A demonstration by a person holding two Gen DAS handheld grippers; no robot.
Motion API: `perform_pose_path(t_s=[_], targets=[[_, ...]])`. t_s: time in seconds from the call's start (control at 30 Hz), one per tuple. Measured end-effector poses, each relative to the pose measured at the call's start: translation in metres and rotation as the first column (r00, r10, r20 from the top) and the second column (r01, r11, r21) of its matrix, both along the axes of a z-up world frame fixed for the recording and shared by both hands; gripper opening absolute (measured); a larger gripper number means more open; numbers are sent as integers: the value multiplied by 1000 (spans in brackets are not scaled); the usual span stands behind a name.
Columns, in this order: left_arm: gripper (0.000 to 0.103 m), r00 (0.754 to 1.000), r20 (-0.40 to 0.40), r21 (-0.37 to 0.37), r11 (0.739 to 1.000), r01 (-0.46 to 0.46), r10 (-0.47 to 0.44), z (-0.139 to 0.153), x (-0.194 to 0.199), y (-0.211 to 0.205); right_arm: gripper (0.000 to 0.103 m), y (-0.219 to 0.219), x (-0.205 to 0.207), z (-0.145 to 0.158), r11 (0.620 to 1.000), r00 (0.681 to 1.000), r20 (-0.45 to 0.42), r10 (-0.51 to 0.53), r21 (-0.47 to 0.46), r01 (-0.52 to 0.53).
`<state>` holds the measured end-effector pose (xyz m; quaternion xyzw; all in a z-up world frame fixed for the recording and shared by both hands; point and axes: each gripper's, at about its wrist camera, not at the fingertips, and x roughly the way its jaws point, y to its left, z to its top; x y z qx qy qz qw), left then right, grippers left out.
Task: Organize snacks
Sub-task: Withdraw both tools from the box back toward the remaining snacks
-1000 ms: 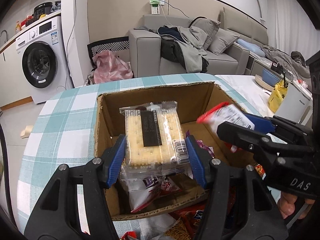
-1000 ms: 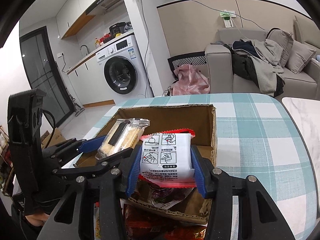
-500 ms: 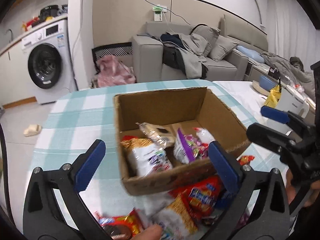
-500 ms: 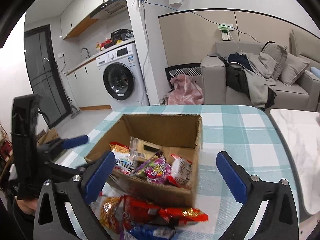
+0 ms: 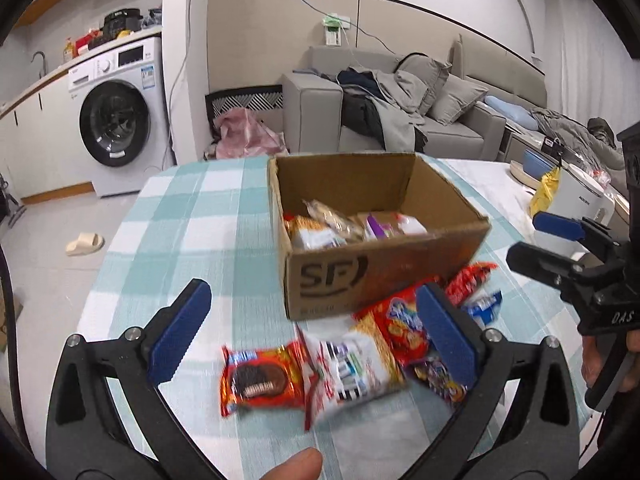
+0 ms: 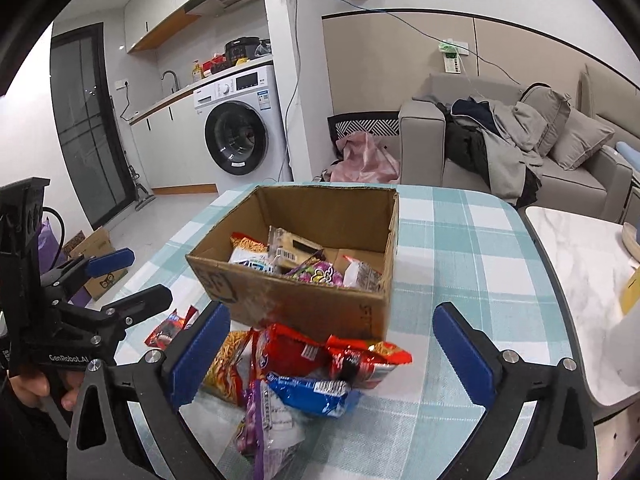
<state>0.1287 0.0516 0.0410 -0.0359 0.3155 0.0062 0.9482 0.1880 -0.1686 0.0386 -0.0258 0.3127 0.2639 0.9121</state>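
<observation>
Both grippers empty, jaws spread wide. Left gripper (image 5: 314, 324) hangs over the loose snack pile on the teal-checked tablecloth (image 5: 192, 216), w/ a red choc-sandwich-cookie pack (image 5: 260, 378) and a white noodle-type packet (image 5: 352, 368) lying between its blue pads, not touched. Right gripper (image 6: 340, 354) is above red packets (image 6: 288, 350) and a blue cookie pack (image 6: 310, 394), just in front of the cardboard box (image 6: 304, 308). Box sits open on the table, several snack packs inside it (image 6: 304, 264). Sofa (image 6: 500, 148) and washing machine (image 6: 240, 120) behind.

right claw (image 6: 332, 356) spread, empty | snack packets (image 6: 296, 364) below | cardboard box (image 6: 304, 304) beyond
</observation>
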Motion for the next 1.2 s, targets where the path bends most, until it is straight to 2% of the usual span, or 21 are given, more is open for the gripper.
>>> perform_pose_path(t_s=[0.17,0.43,0.77,1.2], targets=[[102,1000,-19,16,1000,-3,3,-13,-20,-5,103,-2,-13,-10,1000,1000,-26,3,-9,-3],[102,997,-76,-28,1000,-7,5,-40,-33,-2,103,-2,-22,-36,999,995,-96,-9,-51,4],[102,994,-106,-52,999,-10,5,-58,-31,1,103,2,-31,-58,999,986,-166,-2,-46,-6],[102,989,-145,-65,998,6,-15,-74,-24,-4,101,19,-29,-91,998,957,-285,60,-9,-66]])
